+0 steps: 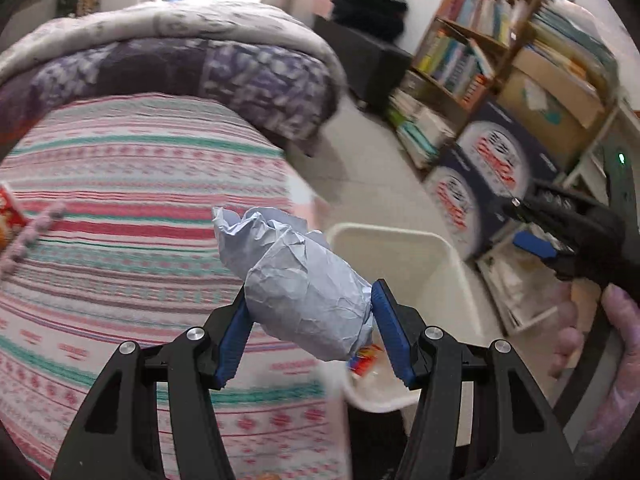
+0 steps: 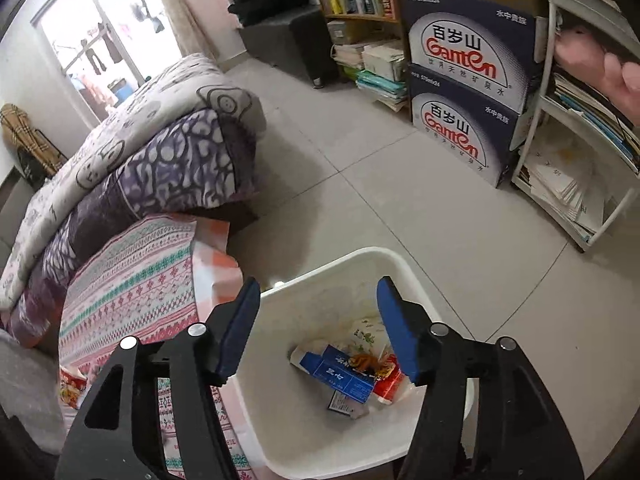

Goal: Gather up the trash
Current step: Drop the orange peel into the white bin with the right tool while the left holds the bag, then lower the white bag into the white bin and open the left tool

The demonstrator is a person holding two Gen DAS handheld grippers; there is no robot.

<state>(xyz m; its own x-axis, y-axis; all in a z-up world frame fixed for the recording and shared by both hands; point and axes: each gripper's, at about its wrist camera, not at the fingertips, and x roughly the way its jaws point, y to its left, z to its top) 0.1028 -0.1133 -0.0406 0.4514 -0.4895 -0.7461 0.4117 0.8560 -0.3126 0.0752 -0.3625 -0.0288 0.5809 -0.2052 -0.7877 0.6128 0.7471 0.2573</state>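
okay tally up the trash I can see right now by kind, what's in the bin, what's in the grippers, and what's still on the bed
Crumpled paper wad, clamped in left gripper: 1
Blue cartons in the white bin: 1
Red snack wrappers in the bin: 1
Snack packets still on the bed: 1
Right gripper: 0
Total: 4
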